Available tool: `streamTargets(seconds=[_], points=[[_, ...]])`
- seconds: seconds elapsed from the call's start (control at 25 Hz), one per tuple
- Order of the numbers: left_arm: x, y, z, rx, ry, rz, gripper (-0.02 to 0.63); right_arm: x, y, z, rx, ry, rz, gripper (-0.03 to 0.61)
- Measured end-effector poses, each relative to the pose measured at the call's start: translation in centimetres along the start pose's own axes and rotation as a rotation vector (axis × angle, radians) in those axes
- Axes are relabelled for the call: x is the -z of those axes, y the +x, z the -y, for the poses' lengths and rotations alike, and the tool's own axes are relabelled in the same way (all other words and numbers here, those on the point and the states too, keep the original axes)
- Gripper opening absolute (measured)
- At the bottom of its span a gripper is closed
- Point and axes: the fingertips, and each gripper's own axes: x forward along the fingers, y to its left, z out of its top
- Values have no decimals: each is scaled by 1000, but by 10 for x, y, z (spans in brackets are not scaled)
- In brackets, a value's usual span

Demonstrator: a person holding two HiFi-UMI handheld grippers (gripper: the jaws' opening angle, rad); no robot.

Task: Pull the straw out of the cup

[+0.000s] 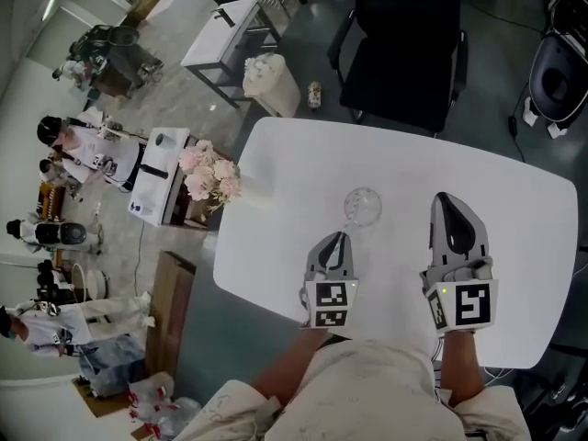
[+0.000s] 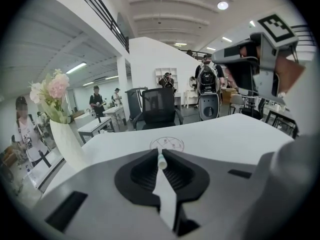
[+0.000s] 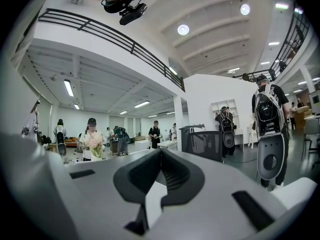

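A clear glass cup stands near the middle of the white table. My left gripper sits just in front of the cup, on its near left side. In the left gripper view its jaws are shut on the white straw, whose end pokes up between the pads. The cup's rim shows right behind them. My right gripper hovers to the right of the cup, apart from it. Its jaws meet at the tips with nothing between them.
A white vase of pink flowers stands at the table's left edge, also seen in the left gripper view. A black office chair is behind the far edge. Desks and several people fill the room beyond.
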Motion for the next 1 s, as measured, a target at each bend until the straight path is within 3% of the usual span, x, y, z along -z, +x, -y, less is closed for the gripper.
streamTargets(seconds=[0.28, 0.8, 1.0], points=[[-6, -32, -10, -5, -20, 55, 25, -15, -16, -31, -17, -45, 8, 2], [-37, -112, -48, 2, -77, 233, 25, -51, -43, -108, -36, -125, 46, 2], [-50, -148, -73, -26, -40, 311, 25, -58, -47, -134, -35, -150, 56, 3]])
